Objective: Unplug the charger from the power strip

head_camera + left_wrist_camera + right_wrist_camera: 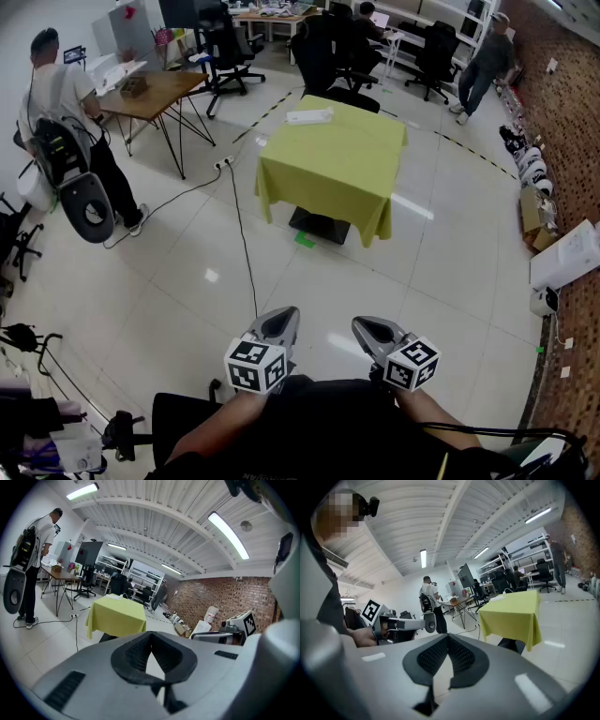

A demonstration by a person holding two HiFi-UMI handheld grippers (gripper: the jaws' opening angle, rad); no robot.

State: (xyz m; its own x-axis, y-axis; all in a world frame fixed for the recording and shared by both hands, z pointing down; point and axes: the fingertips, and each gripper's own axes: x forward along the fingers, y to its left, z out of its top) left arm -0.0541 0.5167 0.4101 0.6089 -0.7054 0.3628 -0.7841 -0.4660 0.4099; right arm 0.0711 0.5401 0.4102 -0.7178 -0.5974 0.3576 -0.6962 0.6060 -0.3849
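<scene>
A table under a yellow-green cloth (333, 169) stands a few steps ahead on the tiled floor. A white power strip (309, 116) lies near its far left edge; no charger can be made out from this distance. Both grippers hang low in front of the body, far short of the table. My left gripper (279, 323) has its jaws together with nothing between them, and so does my right gripper (367, 328). The left gripper view (151, 634) looks at the table (117, 616) and the strip (112, 597). The right gripper view (448, 637) looks at the same table (513, 613).
A person (66, 103) stands at a wooden desk (155, 94) at the left. A black cable (239, 234) runs across the floor from a socket block toward me. Office chairs (323, 56) stand behind the table. Boxes and a brick wall (562, 141) line the right side.
</scene>
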